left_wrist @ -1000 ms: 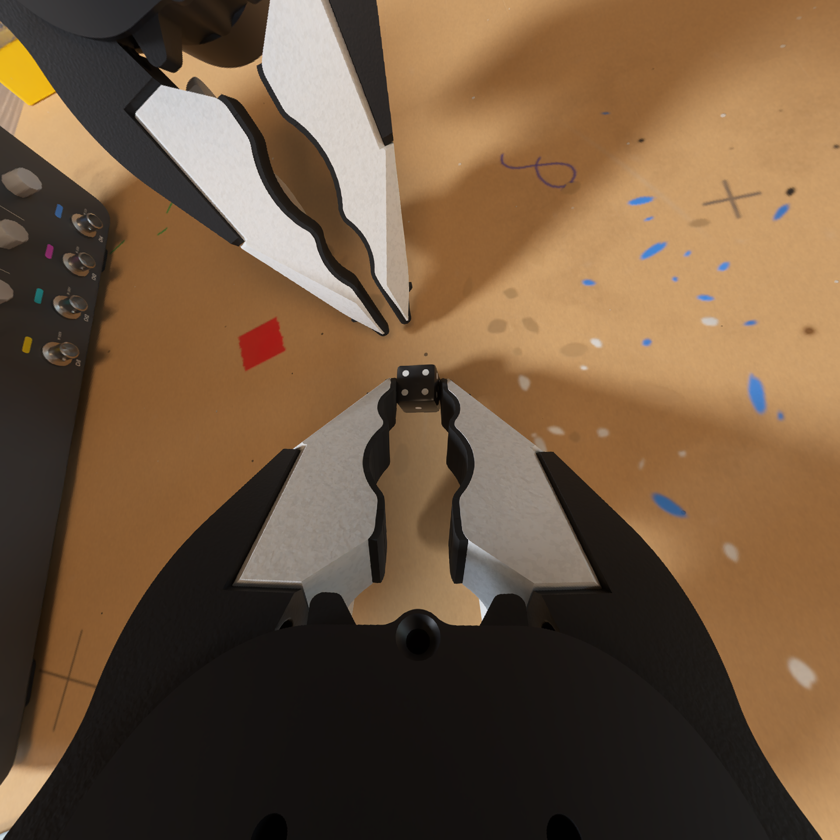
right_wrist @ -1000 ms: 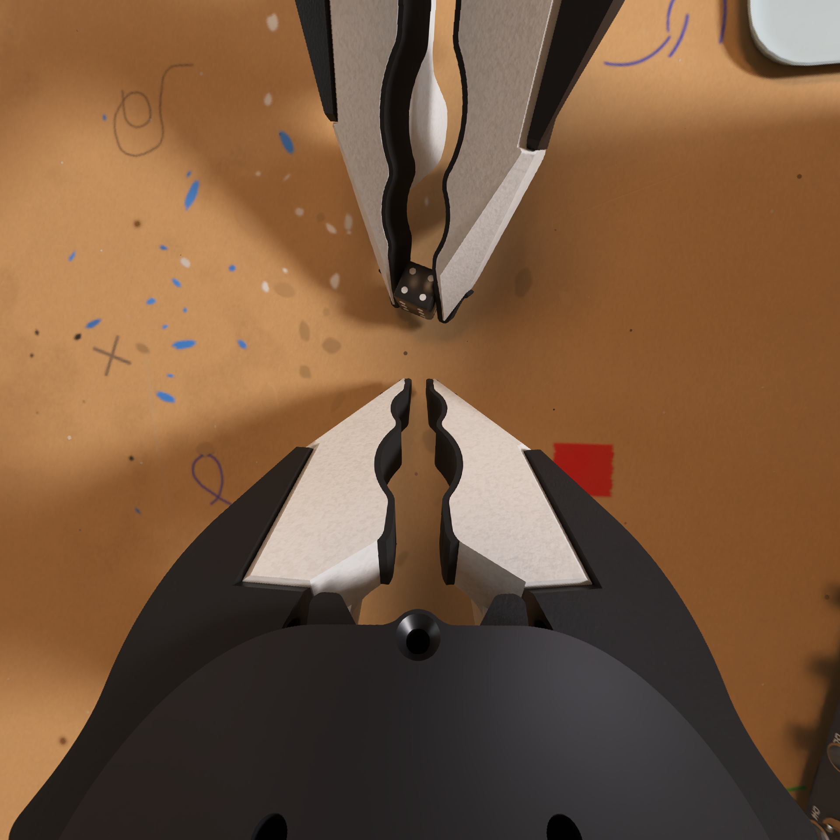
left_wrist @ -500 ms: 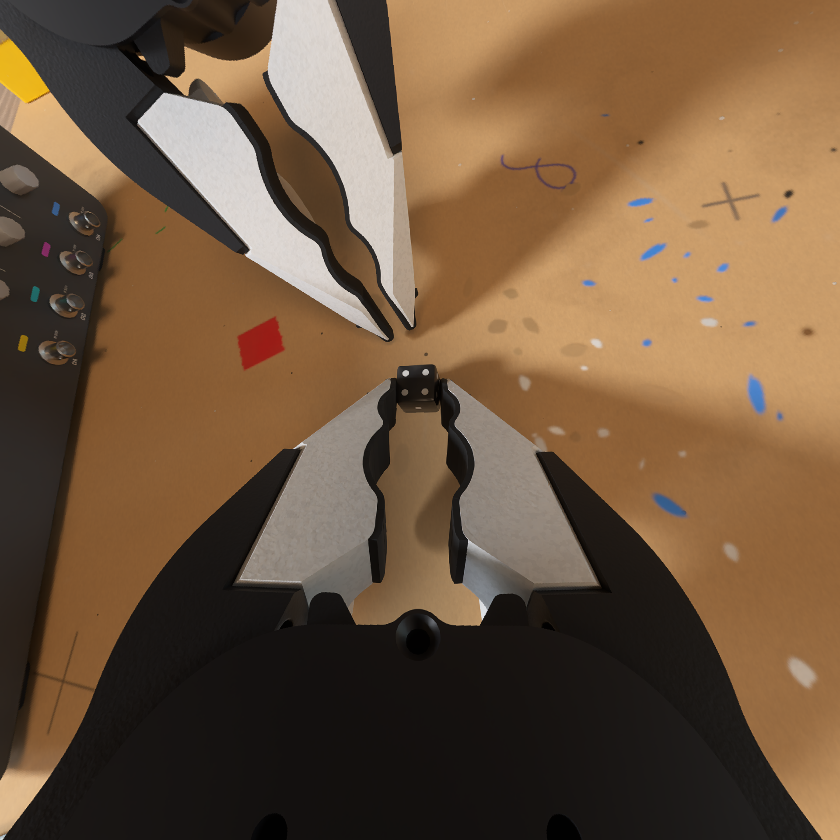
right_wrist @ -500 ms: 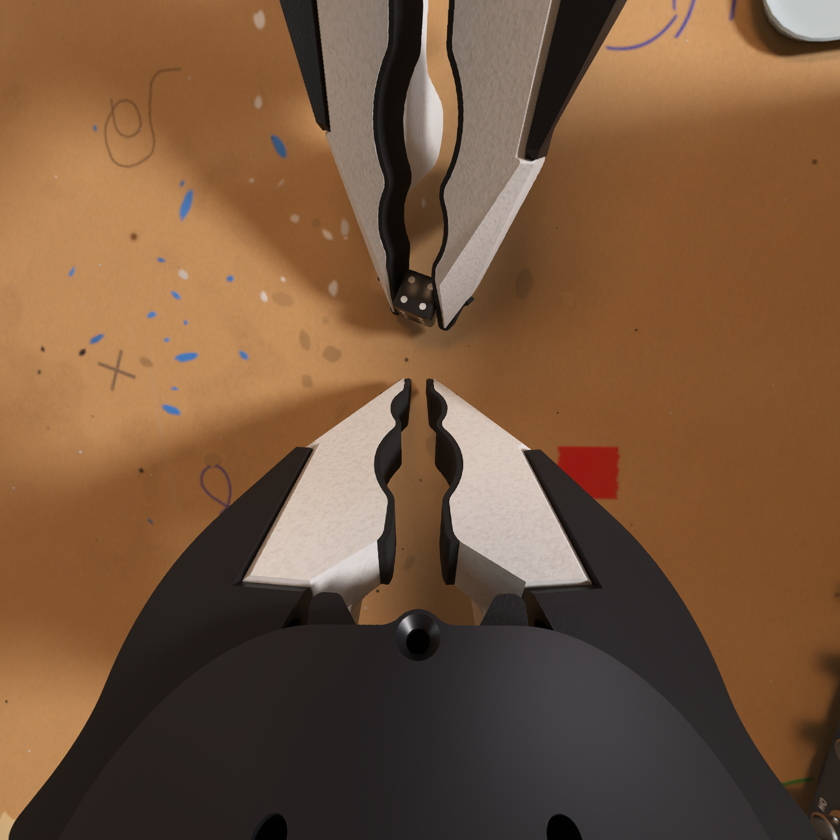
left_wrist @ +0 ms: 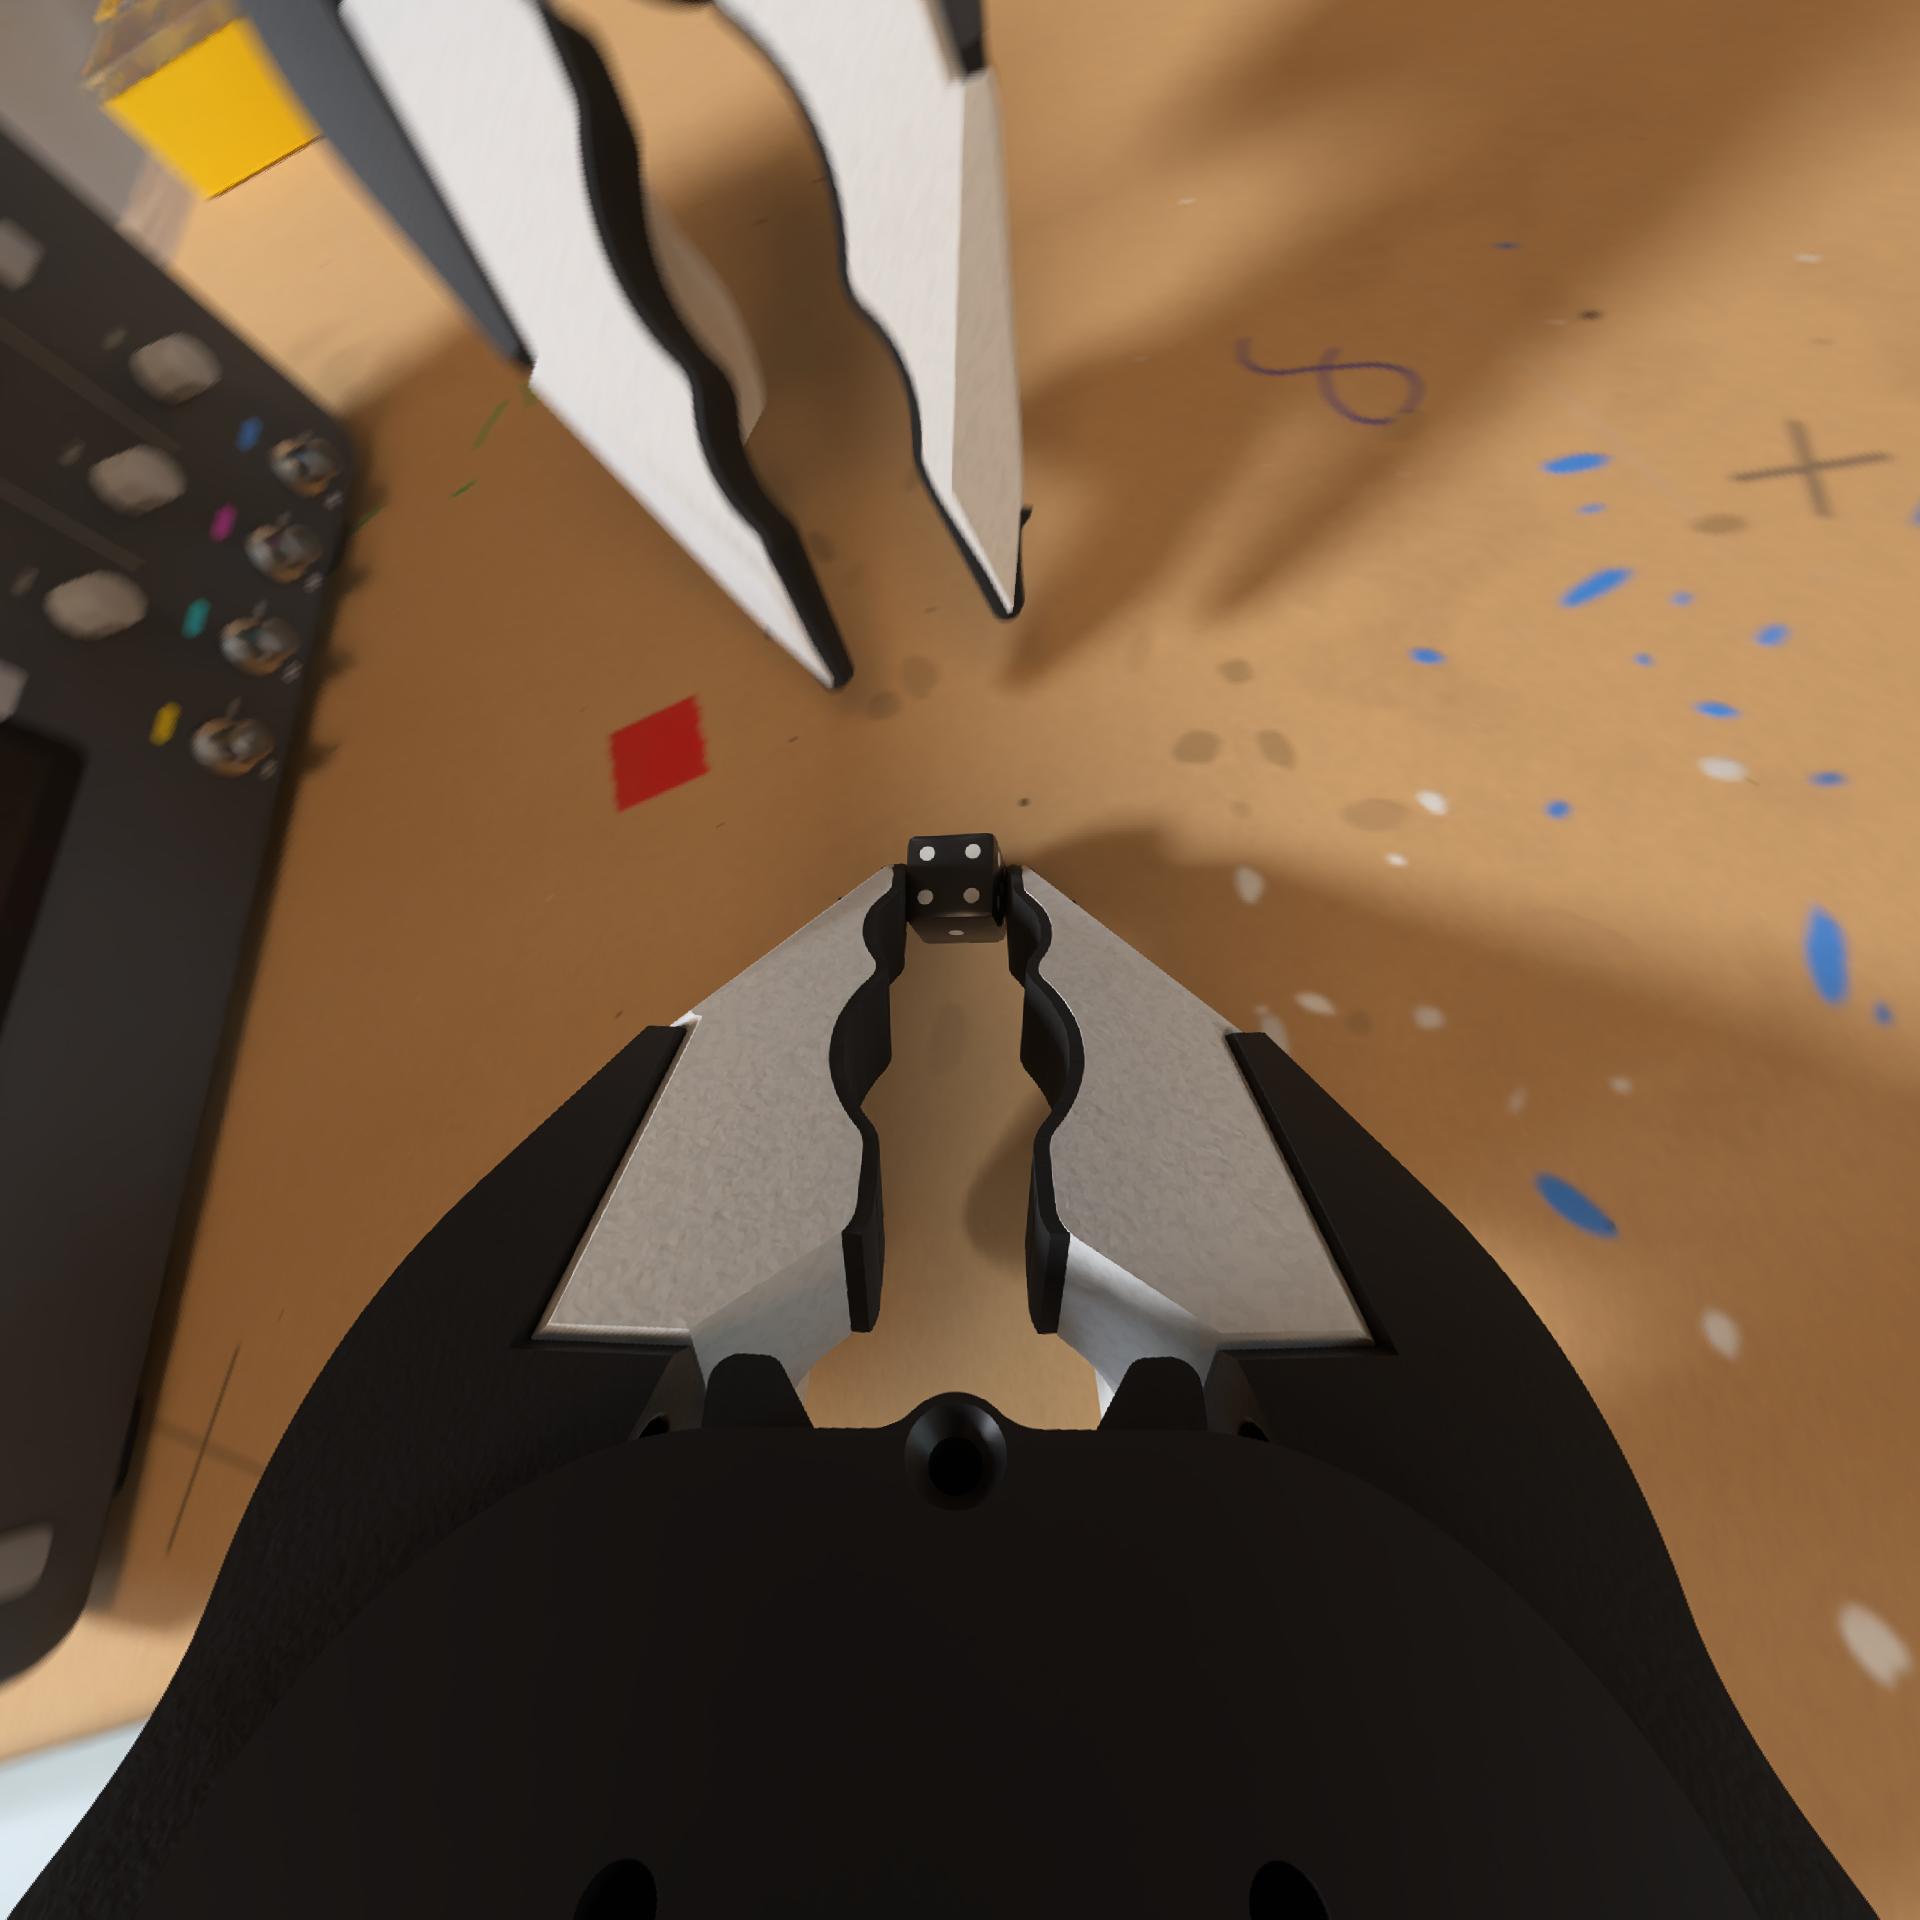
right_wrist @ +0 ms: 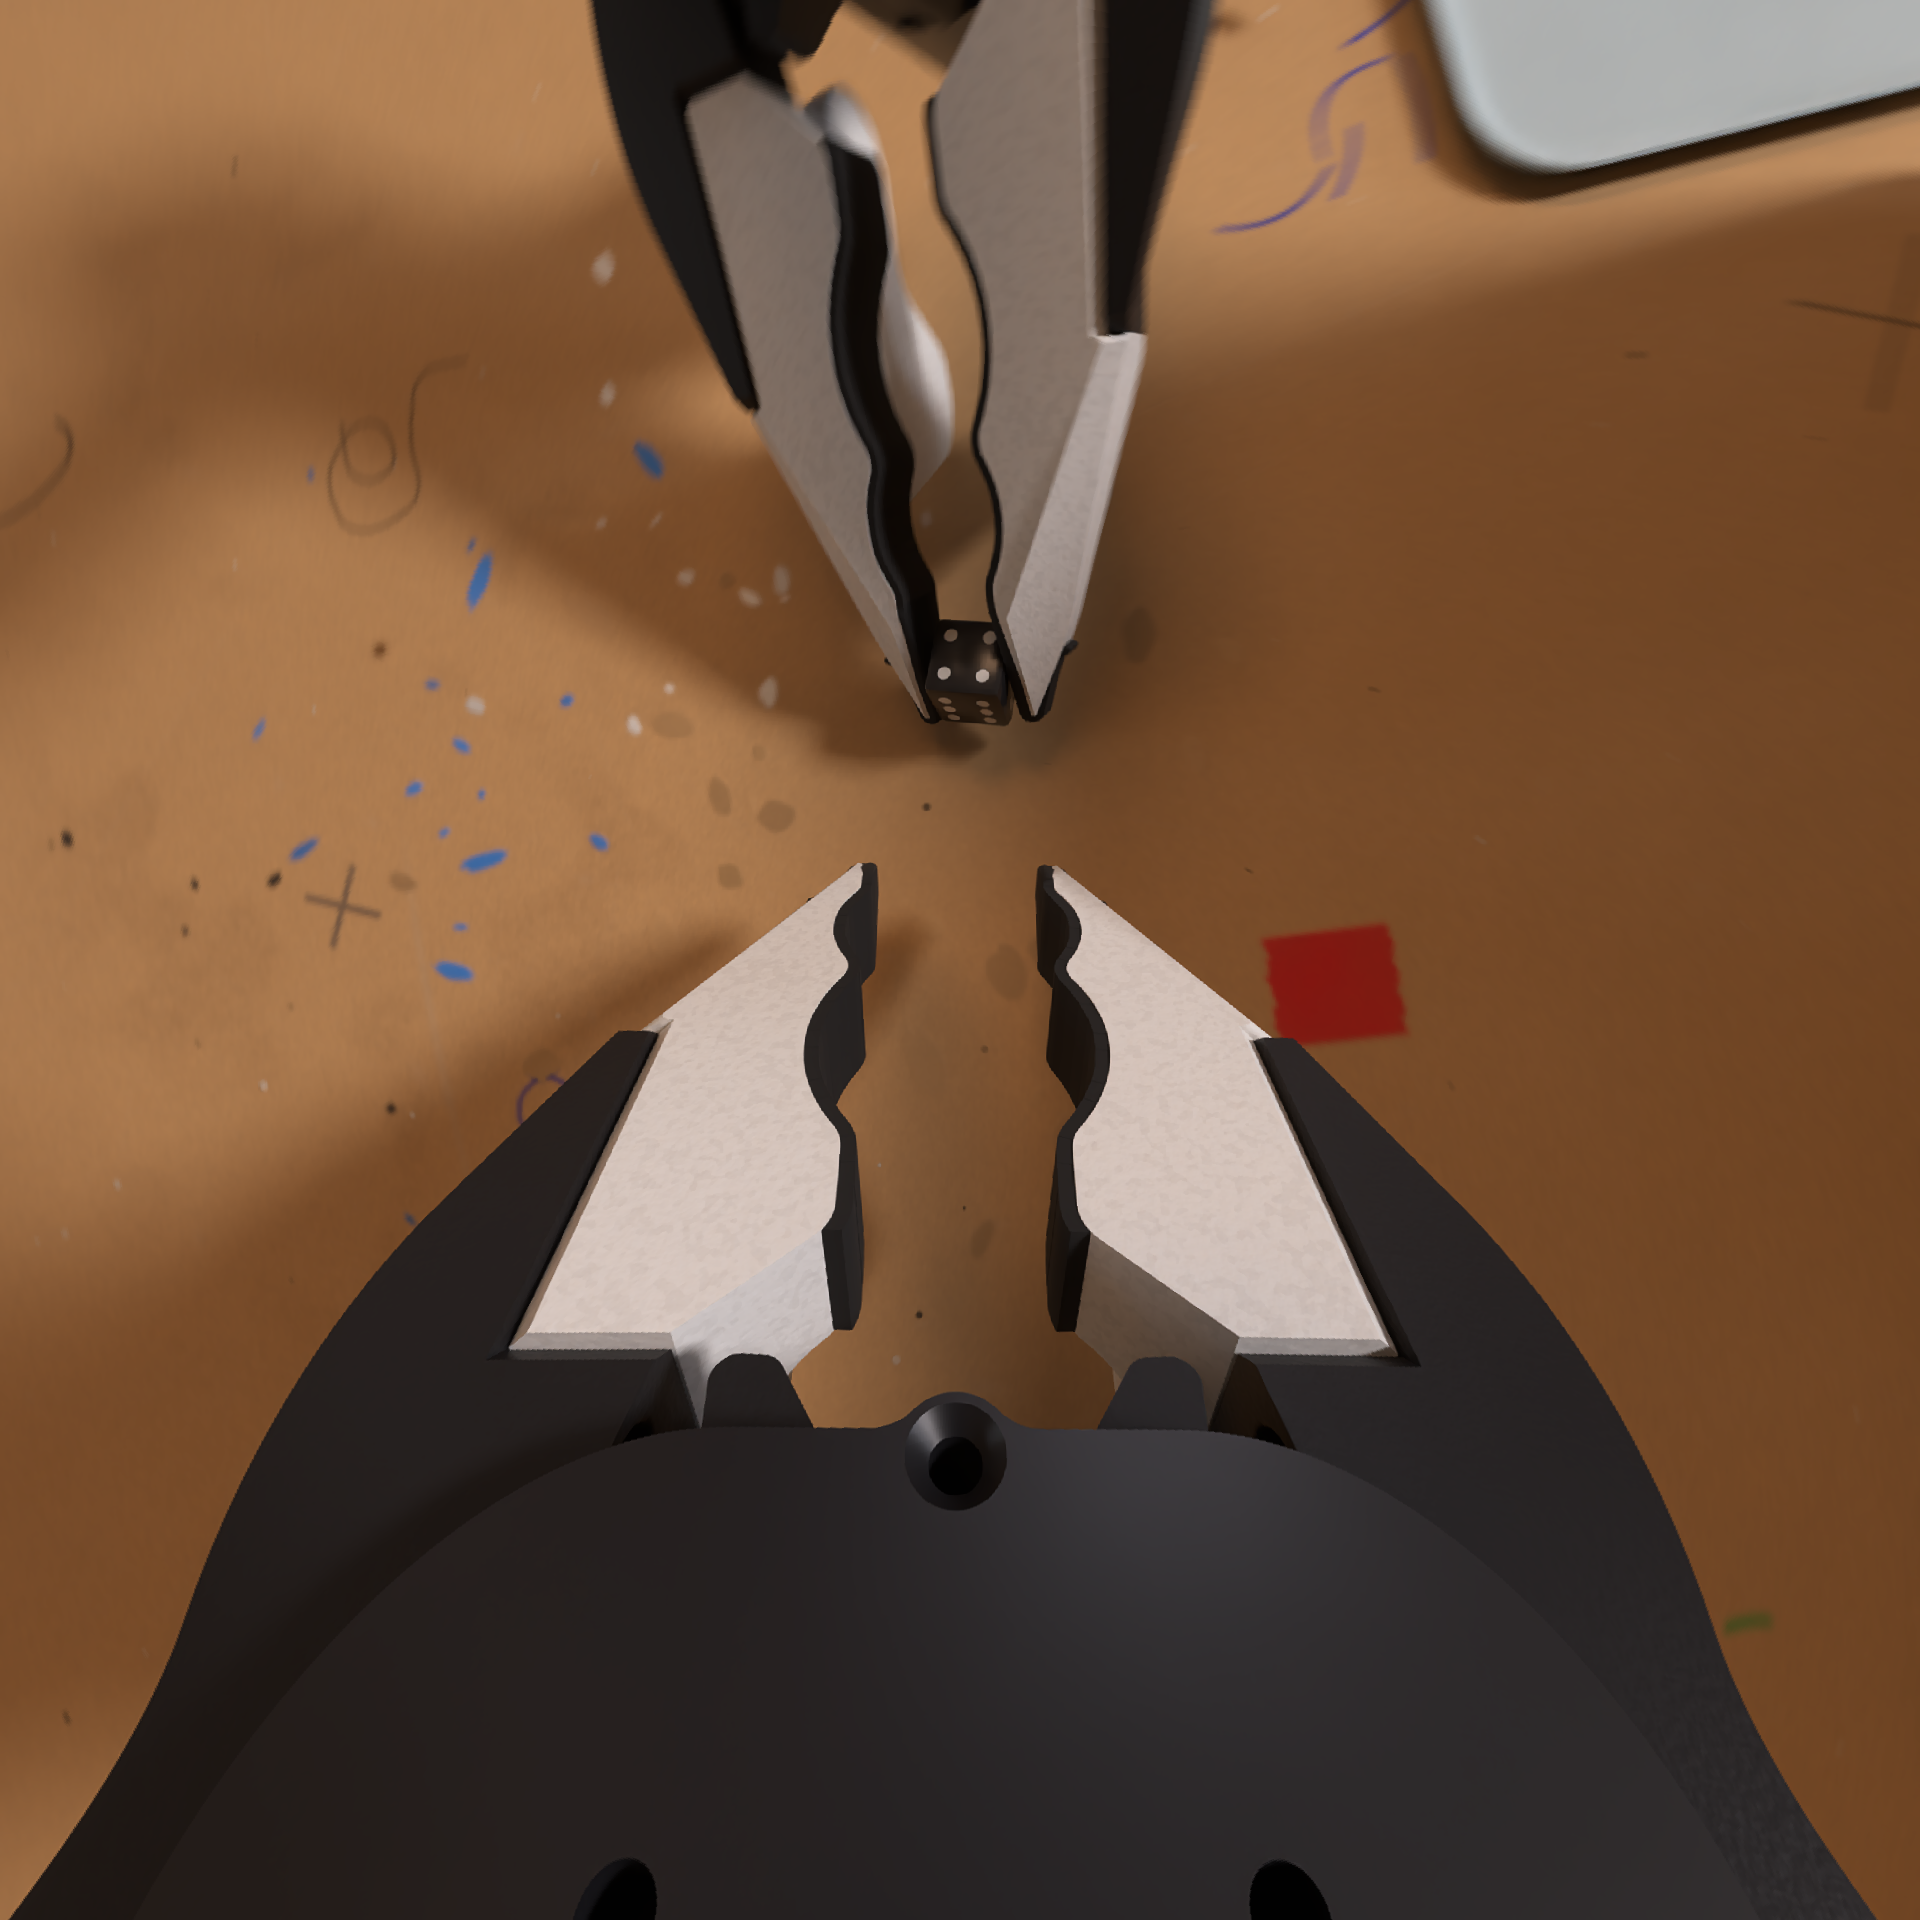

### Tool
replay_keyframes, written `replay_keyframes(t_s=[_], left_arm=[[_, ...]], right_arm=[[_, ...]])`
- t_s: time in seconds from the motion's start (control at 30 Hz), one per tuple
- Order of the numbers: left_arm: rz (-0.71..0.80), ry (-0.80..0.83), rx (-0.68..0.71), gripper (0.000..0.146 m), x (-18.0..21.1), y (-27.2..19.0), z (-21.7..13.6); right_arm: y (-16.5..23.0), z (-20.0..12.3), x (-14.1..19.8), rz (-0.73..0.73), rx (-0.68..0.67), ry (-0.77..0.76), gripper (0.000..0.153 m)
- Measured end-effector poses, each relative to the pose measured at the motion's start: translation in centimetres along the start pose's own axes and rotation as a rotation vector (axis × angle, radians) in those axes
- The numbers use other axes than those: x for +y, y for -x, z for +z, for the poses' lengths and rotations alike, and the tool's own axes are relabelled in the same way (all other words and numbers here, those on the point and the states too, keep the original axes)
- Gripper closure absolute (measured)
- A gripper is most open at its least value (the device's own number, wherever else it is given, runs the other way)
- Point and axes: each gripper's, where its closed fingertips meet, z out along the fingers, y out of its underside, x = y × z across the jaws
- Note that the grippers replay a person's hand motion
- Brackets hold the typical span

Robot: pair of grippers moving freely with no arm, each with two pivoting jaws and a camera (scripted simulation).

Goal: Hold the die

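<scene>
A small black die (left_wrist: 954, 888) with white pips sits pinched between the fingertips of my left gripper (left_wrist: 954, 883), just above the brown tabletop. The die also shows in the right wrist view (right_wrist: 968, 675), held at the tips of the left gripper (right_wrist: 977, 686). My right gripper (right_wrist: 956, 878) is open and empty, its tips a short way from the die and facing it. In the left wrist view the right gripper (left_wrist: 925, 639) hangs above and beyond the die with its fingers apart.
A black panel with knobs and toggle switches (left_wrist: 156, 727) lies at the left. A yellow block (left_wrist: 208, 114) sits beyond it. A red square mark (left_wrist: 657, 750) and paint specks lie on the tabletop (left_wrist: 1455, 935). A pale grey slab (right_wrist: 1683, 73) lies at the far right.
My right gripper has opened its fingers and drawn back a little from the die. My left gripper still holds the die in the same place.
</scene>
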Motion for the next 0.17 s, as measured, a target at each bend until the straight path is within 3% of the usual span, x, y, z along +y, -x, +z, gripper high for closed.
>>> replay_keyframes(t_s=[0.17], left_arm=[[-0.183,-0.087,-0.113,0.128,-0.7,2.0,-1.0]], right_arm=[[-0.6,-3.2,-0.9,0.128,0.119,-0.163,0.127]])
